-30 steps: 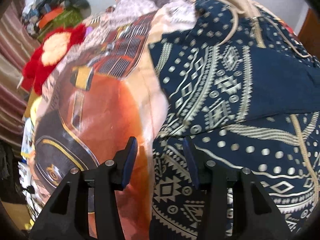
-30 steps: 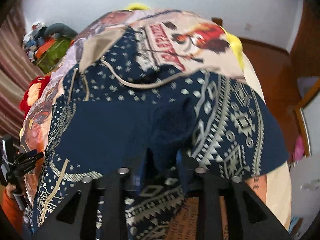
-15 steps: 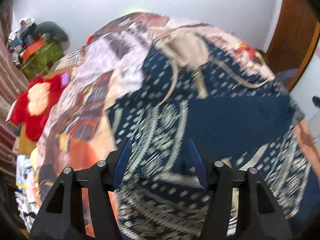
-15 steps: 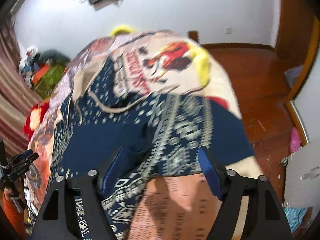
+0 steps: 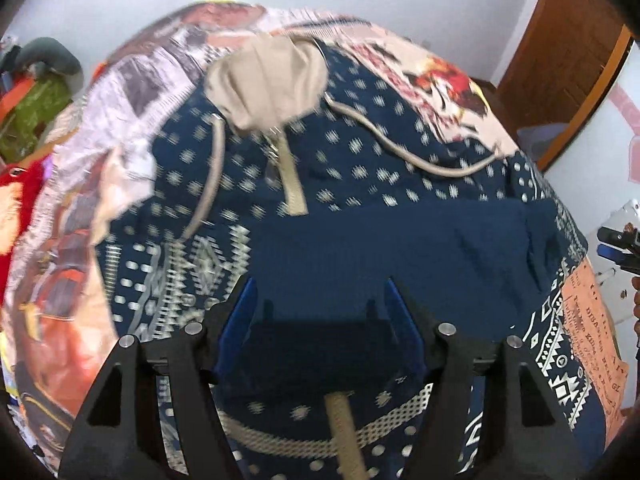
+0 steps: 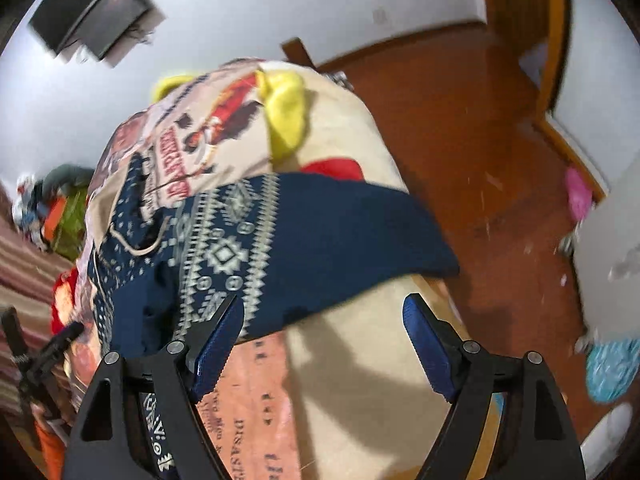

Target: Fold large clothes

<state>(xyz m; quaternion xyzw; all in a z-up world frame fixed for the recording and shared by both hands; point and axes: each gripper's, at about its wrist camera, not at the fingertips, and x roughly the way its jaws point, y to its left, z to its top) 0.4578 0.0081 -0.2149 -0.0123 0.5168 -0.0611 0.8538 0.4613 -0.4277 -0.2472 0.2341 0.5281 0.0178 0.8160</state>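
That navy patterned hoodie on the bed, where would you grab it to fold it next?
Probably the navy hoodie at its free edge lying on the bedspread just ahead of the open right gripper. Come from above and the bed's side: the cloth lies flat there, so a finger can slip under that edge.

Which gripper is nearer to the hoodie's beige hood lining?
Left. The left gripper hangs over the navy hoodie, jaws opening, below the beige hood lining. The right gripper hangs off its sleeve edge, over the bedspread.

A home bedroom: printed bedspread point(image 6: 352, 144), wooden floor point(image 6: 460, 128), wooden door point(image 5: 560, 52).
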